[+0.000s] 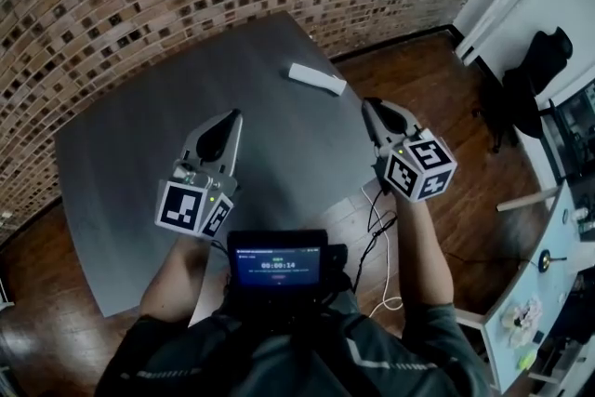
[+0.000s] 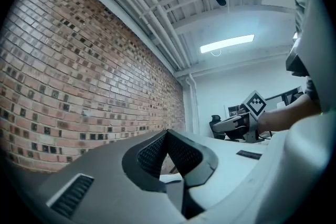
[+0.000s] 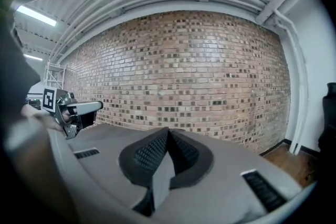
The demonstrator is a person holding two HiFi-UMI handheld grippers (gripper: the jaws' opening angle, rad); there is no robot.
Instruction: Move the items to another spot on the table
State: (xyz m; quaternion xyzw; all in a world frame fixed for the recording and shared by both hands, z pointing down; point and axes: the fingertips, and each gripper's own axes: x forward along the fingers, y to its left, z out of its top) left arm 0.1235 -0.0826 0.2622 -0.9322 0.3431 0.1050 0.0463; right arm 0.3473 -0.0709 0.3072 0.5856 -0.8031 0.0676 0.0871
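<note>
White oblong item [image 1: 316, 79] lies flat near the far right corner of the grey tabletop [image 1: 139, 172], the only loose thing seen on it. It is too small to tell exactly what it is. The right gripper [image 1: 369, 104] hovers just on the near side of it, by the tabletop's right edge, its fingers [image 3: 149, 152] clenched together on nothing. The left gripper [image 1: 233, 116] hangs over the middle of the tabletop, well apart from the item. Its fingers [image 2: 152, 155] are likewise pressed tip to tip and empty.

Judging from this, the item is not yet picked up, and the step in hand looks like the approach. The next move would call for the right gripper's fingers to spread, come down astride the item's narrow width and close. It could then be carried to a bare spot, perhaps nearer or further left.
</note>
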